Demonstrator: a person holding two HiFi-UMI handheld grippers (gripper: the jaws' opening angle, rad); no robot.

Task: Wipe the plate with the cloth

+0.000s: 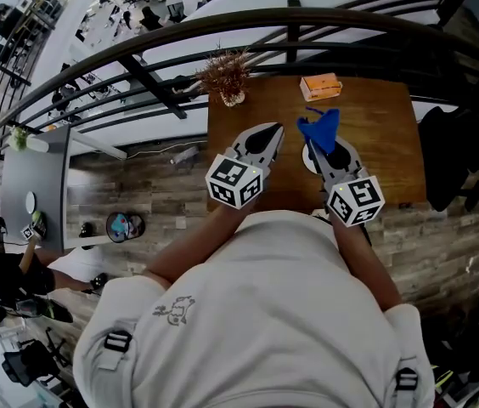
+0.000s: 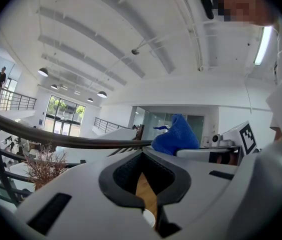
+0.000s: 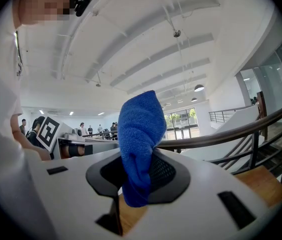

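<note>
Pinching cloth [image 1: 320, 127] in right claw [image 1: 323, 151], bunched upward off its tips. Holding left claw [image 1: 275, 129] pressed together, empty, alongside. Glimpsing plate [image 1: 309, 161] just below right claw, mostly hidden, on desk [image 1: 380, 143]. Seems early: grasp done, cloth apparently not touching plate; lowering and wiping all left to do.

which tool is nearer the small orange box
Right: the right tool, holding a blue cloth, points at the small orange box; the left tool sits further left.
</note>
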